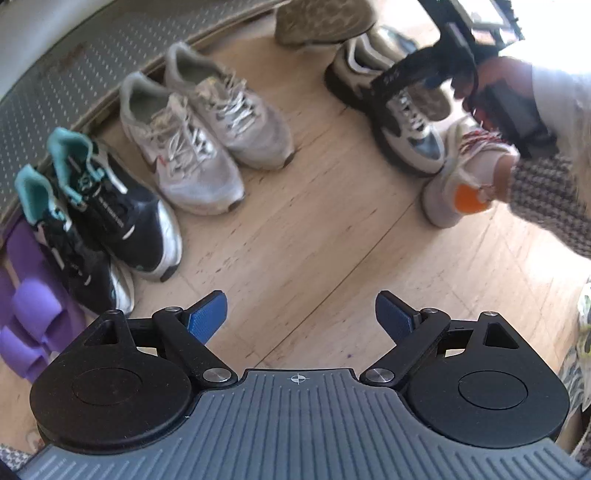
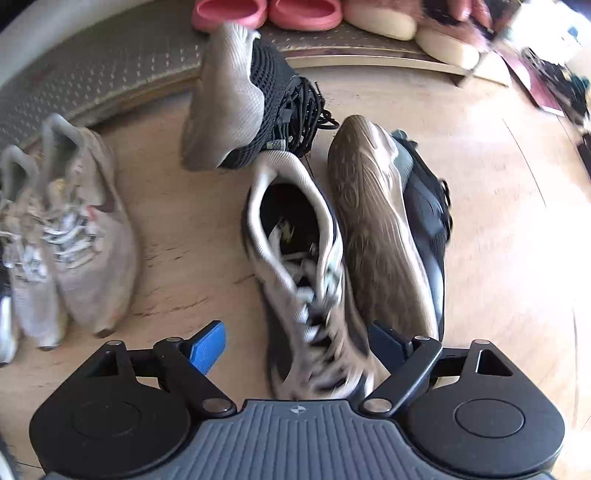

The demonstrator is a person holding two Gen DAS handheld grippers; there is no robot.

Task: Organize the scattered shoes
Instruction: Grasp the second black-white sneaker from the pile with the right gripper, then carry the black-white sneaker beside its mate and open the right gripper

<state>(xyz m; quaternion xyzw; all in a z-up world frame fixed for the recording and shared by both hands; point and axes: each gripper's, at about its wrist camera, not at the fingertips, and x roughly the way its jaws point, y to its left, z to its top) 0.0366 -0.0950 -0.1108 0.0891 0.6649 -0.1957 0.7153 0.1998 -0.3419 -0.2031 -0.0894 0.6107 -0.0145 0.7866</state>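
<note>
Wooden floor [image 1: 314, 229] runs up to a bumpy metal step [image 1: 92, 62] at the back, and shoes sit all over it.

From the left camera, the left gripper [image 1: 301, 317] points down at bare floor. Its two blue pads [image 1: 207, 317] stand wide apart. Nothing is between them and they touch nothing. To its left, near the step, is a neat row: purple slippers [image 1: 26, 314], then a pair of black shoes with teal tops [image 1: 103, 218], then a pair of grey shoes with white laces [image 1: 199, 129]. Each pair stands side by side, toes pointing away from the step. Off to the right is a messy bunch: a white and silver shoe [image 1: 413, 144], a cream shoe with an orange spot [image 1: 458, 184] touching it, and a tan sole [image 1: 321, 20] behind. The right gripper shows there too, held in a hand [image 1: 506, 77] above that bunch.

From the right camera, the right gripper [image 2: 295, 347] hangs over the white and silver shoe [image 2: 295, 240]. Its pads are wide apart, one on each side of the shoe's front, and the picture is blurry there. The right pad [image 2: 386, 338] looks very close to the shoe, but I cannot tell if it touches; the left pad is clear of it. A black shoe on its side [image 2: 424, 206], brown sole showing, lies just beside it. Another black shoe [image 2: 258, 99] is tipped over behind. Pink slippers [image 2: 266, 13] sit up on the step.
</note>
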